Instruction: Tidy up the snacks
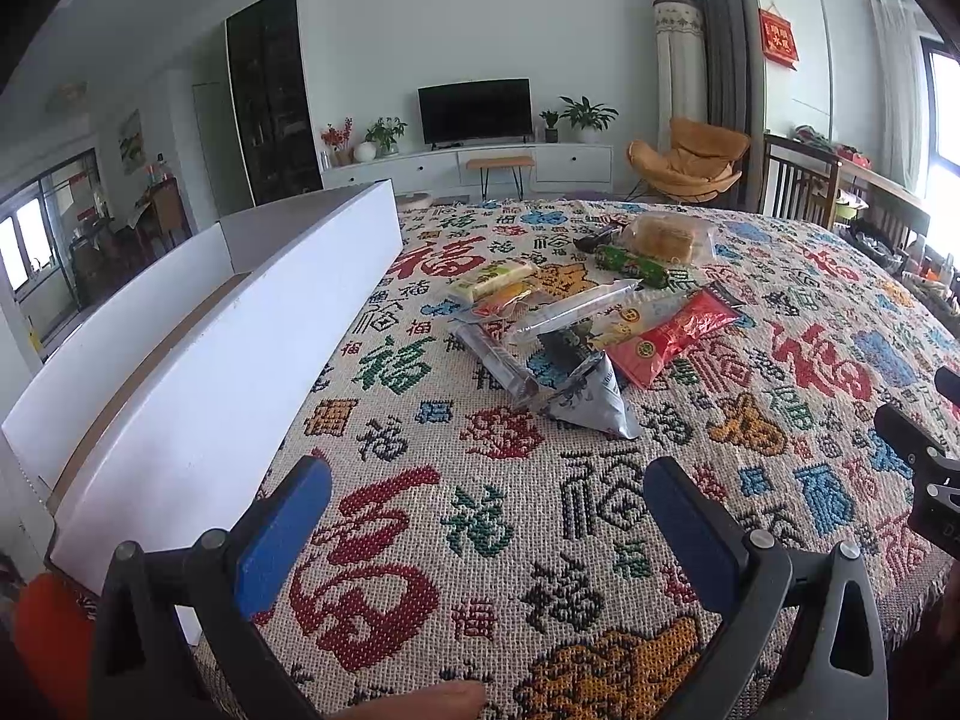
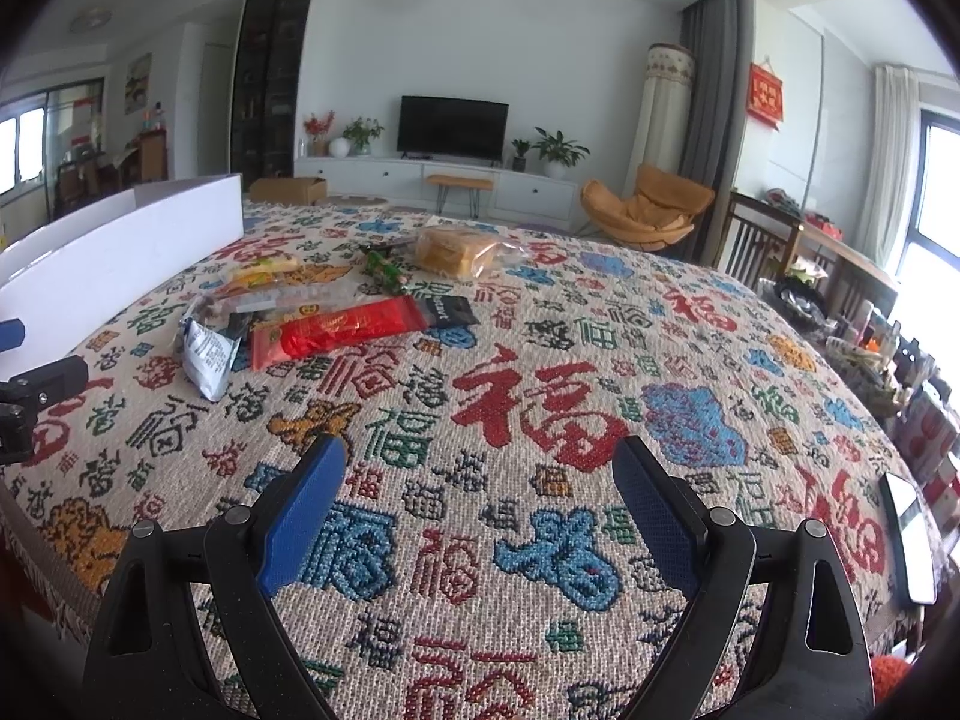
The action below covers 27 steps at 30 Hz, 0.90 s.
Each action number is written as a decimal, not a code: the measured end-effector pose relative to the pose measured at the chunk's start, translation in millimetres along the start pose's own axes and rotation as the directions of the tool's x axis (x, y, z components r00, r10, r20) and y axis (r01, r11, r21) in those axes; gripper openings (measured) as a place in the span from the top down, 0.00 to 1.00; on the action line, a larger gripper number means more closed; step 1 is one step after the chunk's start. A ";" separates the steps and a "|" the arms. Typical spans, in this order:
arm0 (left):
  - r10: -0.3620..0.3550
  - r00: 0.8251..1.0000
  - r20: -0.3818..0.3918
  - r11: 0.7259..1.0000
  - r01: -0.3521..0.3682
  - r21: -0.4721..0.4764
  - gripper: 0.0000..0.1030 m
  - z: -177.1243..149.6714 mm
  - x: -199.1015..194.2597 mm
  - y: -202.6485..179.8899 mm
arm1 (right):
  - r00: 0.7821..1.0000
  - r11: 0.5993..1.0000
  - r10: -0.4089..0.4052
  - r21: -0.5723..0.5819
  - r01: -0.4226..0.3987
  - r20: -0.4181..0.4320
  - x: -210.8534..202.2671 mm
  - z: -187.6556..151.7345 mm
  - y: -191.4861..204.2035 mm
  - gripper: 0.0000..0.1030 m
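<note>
Several snack packets lie in a loose pile on the patterned tablecloth (image 1: 480, 540): a red packet (image 1: 672, 333), a silver pyramid packet (image 1: 591, 399), a green packet (image 1: 636, 264), a clear bag of yellow cakes (image 1: 666, 237) and a yellow-green bar (image 1: 492, 279). The pile also shows in the right wrist view, with the red packet (image 2: 342, 327) and cake bag (image 2: 459, 252). My left gripper (image 1: 486, 510) is open and empty, short of the pile. My right gripper (image 2: 480, 480) is open and empty, to the right of the pile.
A long white open box (image 1: 228, 348) stands along the table's left side, also in the right wrist view (image 2: 120, 252). A phone (image 2: 909, 540) lies near the table's right edge. A wooden rail with clutter (image 2: 840, 276) stands to the right.
</note>
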State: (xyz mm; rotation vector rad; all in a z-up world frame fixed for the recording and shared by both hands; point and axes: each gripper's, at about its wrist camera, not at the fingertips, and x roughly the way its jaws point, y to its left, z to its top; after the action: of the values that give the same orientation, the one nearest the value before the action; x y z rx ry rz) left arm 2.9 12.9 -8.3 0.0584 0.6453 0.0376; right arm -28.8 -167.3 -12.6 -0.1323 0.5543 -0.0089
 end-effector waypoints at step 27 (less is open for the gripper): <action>0.005 1.000 -0.020 1.000 -0.005 -0.002 0.00 -4.3 8.0 1.2 | 1.000 1.000 0.000 -0.007 0.000 -0.011 7.2 -4.1 4.5 0.10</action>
State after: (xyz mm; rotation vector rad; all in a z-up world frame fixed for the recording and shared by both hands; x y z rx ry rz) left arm 6.6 14.7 -16.4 0.0576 0.6650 0.0439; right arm -24.9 -163.7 -20.4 -0.1392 0.5653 -0.0077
